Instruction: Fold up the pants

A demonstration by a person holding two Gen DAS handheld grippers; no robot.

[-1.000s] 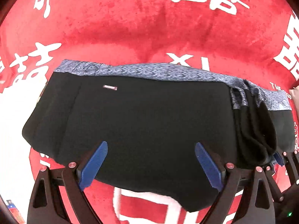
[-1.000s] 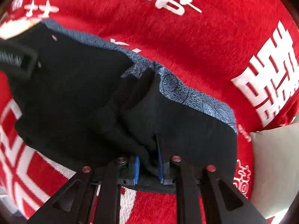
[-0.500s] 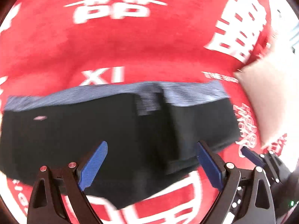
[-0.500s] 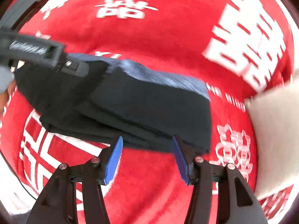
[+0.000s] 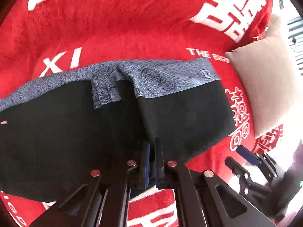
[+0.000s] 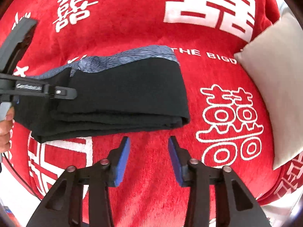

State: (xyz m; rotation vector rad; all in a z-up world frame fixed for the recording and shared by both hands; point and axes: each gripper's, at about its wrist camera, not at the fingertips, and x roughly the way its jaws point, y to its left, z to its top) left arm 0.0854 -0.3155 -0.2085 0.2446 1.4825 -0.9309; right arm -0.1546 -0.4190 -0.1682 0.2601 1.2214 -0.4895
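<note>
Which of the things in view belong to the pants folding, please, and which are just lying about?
Part of the job:
- black pants, folded over
- left gripper, jaws shut at the pants' near edge
- right gripper, jaws closing, nothing between them

Just lying about:
- beige cushion
- red blanket underneath

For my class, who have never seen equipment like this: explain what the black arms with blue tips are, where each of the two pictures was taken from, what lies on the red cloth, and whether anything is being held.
No robot here: a person holds a two-finger gripper in each hand, with a camera on each looking along its fingers. In the left-hand view, the left gripper is shut, its blue pads pinching a fold of the black pants with a grey patterned waistband. In the right-hand view, the right gripper holds nothing; its jaws are closing over bare red blanket. A beige cushion lies at the right.
</note>
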